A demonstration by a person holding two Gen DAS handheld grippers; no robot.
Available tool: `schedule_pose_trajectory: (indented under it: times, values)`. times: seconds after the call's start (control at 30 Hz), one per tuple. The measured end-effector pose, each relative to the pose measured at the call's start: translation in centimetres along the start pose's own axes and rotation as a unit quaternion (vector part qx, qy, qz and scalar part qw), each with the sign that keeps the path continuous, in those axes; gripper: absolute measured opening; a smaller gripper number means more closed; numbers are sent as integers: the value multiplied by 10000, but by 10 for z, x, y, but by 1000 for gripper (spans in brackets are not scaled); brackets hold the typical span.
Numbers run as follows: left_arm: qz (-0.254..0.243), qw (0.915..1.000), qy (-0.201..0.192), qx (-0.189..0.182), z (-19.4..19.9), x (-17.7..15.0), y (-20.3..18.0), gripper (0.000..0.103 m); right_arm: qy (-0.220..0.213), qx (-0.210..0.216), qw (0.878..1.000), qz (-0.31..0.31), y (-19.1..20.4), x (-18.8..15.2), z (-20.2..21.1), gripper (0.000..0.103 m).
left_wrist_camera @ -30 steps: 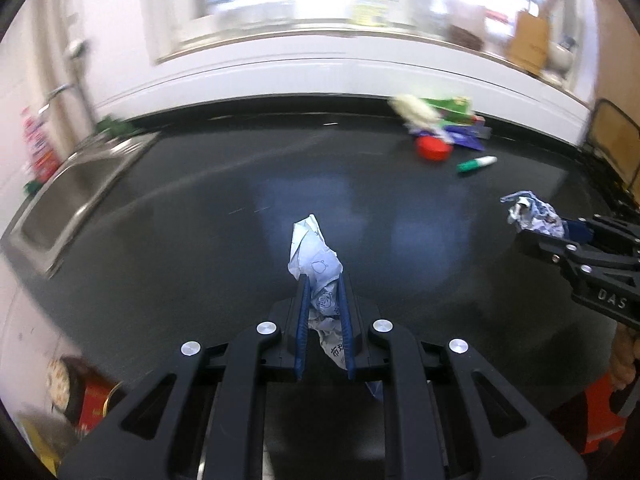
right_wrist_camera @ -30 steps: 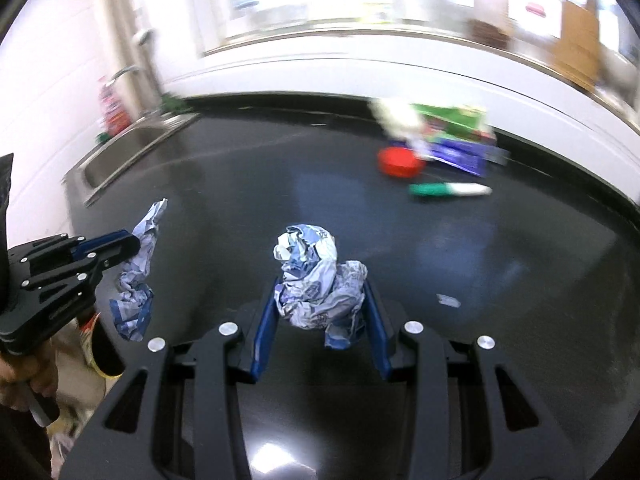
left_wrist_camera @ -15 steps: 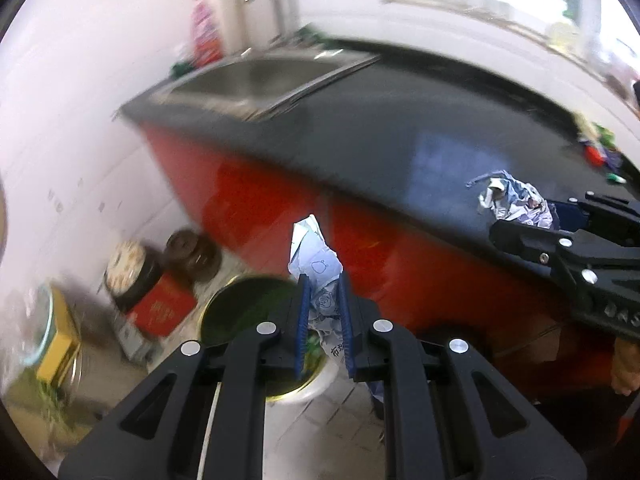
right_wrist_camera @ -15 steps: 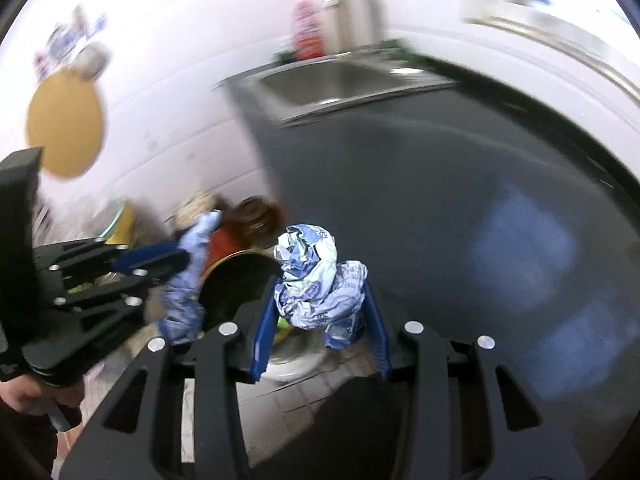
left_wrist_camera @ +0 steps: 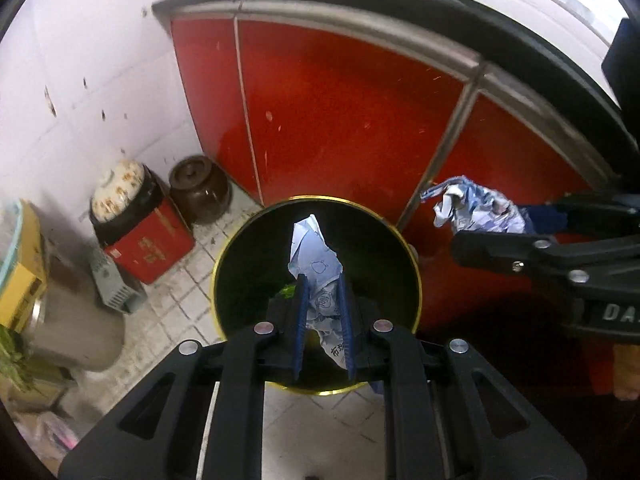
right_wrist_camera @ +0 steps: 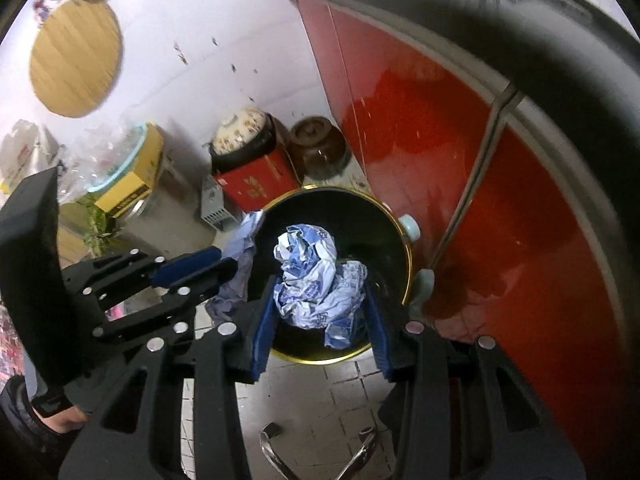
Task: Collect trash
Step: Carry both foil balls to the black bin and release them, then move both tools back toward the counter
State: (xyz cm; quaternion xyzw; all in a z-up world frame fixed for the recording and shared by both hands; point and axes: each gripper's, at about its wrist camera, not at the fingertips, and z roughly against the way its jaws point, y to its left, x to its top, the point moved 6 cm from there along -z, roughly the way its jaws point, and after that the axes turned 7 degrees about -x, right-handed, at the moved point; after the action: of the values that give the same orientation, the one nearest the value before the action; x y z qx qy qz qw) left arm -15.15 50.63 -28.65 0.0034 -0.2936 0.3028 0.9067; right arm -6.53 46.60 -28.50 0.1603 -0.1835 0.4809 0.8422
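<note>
My left gripper (left_wrist_camera: 322,284) is shut on a crumpled pale blue paper (left_wrist_camera: 314,252) and holds it over the round dark bin with a gold rim (left_wrist_camera: 244,240) on the floor. My right gripper (right_wrist_camera: 320,292) is shut on a crumpled blue and white wrapper (right_wrist_camera: 312,276), also above the bin (right_wrist_camera: 394,232). The right gripper with its wrapper (left_wrist_camera: 476,208) shows at the right of the left wrist view. The left gripper with its paper (right_wrist_camera: 240,248) shows at the left of the right wrist view.
Red cabinet doors (left_wrist_camera: 340,112) stand right behind the bin. A brown jar (left_wrist_camera: 198,188), a red box (left_wrist_camera: 150,246) with a patterned lid on it, a yellow box (left_wrist_camera: 18,276) and a grey pot (left_wrist_camera: 76,328) crowd the tiled floor to the left.
Both grippers swung from over the black counter down and left to the floor. They now hang above the bin, each still holding its paper.
</note>
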Motion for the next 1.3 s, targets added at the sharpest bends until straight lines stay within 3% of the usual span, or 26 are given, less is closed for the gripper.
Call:
schedule_pose_trajectory:
  times: [0.1,0.23,0.3,0.33,0.37,0.43,0.47,0.67,0.77,0.93,1.13,1.3]
  values:
    - [241,9996,125,-86,-19,-5,12,14,185,-23,9998,-107,-6,1,-22,41]
    - [213,9995,218,-57,-36,-6,19,14,276,-94,9995,-95,-14,9,-40,45]
    - [230,9993,295,-62,-41,-5,22,23,339,-21,9994,-119,-15,13,-45,53]
    - [246,9991,336,-66,-43,-6,24,45,350,-23,9993,-103,-14,15,-47,56]
    - [245,9992,304,-54,-42,-5,26,60,350,-35,9994,-79,-14,17,-49,56]
    - [211,9995,236,30,-37,-5,28,63,379,-29,9993,-59,-14,17,-48,67]
    - [219,9994,244,61,-34,-5,30,70,350,-49,9994,-69,-14,17,-46,70]
    - [194,9994,138,244,-9,-4,28,83,205,-53,9998,-68,-18,13,-23,74]
    - [111,9995,-24,302,13,4,20,92,5,-113,9999,-31,-18,9,13,81]
    - [-214,9984,-444,268,60,31,-22,94,-592,-194,9980,-68,-28,0,107,85]
    - [-1071,9897,-909,-256,111,63,-128,96,-1491,-737,9844,-574,-96,-35,241,92]
    - [-2036,9693,-1002,-950,124,72,-259,96,-1941,-1599,9564,-1486,-199,-104,336,94]
